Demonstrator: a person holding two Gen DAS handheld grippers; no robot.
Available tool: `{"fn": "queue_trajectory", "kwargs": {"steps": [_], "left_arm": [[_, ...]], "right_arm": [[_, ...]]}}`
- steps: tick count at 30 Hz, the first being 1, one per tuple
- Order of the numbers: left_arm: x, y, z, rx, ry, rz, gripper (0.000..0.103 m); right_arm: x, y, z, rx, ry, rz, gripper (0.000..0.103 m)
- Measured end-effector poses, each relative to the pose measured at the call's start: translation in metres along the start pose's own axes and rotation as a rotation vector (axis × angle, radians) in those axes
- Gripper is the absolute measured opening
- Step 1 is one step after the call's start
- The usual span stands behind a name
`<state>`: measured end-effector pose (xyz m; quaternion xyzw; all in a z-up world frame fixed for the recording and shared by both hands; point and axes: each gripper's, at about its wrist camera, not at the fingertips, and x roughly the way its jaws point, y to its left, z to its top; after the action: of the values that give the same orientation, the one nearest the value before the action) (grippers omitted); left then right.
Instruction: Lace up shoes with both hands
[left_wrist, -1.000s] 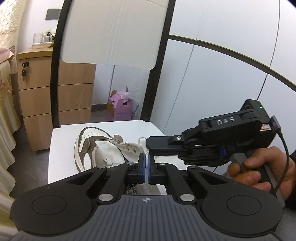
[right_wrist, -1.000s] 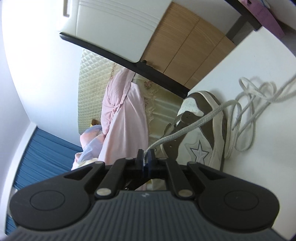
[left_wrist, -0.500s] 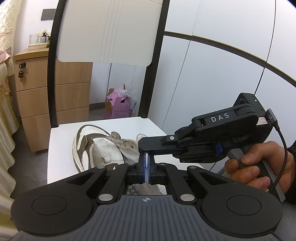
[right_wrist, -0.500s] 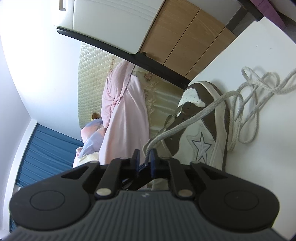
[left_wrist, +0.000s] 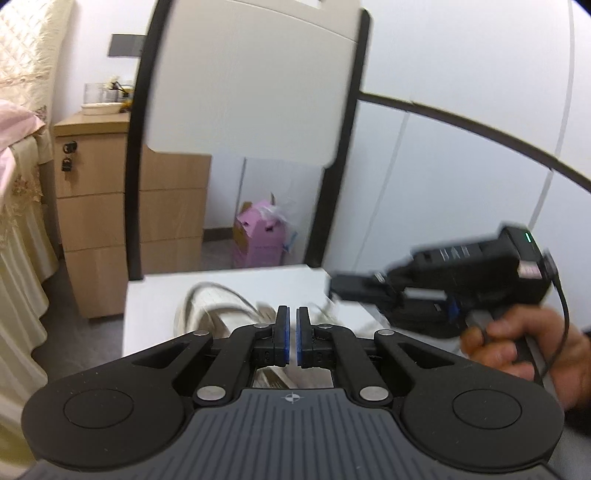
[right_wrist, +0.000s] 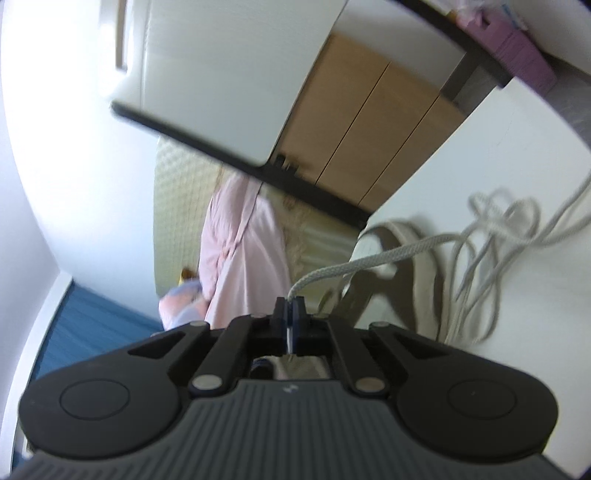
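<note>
Above the shoe (right_wrist: 402, 280), the right gripper (right_wrist: 290, 314) pinched the lace (right_wrist: 369, 262) trailing rightward, while the left gripper (left_wrist: 292, 332) stood slightly parted, empty.

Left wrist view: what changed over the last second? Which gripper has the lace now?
The left gripper let go of the lace tip; its jaws now stand apart with nothing between them. The right gripper loosened briefly, clamped the lace again and drew away to the right in the left wrist view. The shoe stayed on the white table.
</note>
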<state>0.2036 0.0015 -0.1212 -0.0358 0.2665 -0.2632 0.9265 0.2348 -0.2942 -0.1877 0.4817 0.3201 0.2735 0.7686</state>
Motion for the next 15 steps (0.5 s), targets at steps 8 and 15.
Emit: {"fn": "queue_trajectory", "kwargs": {"steps": [8,15], "left_arm": [[0.064,0.018,0.033,0.154,0.137,-0.010,0.004],[0.090,0.006,0.022,0.365,0.233,-0.066,0.004]], "right_arm": [[0.016,-0.024,0.018,0.059,-0.045,-0.074,0.003],[0.045,-0.038,0.024,0.074,-0.033,-0.129,0.003]]}}
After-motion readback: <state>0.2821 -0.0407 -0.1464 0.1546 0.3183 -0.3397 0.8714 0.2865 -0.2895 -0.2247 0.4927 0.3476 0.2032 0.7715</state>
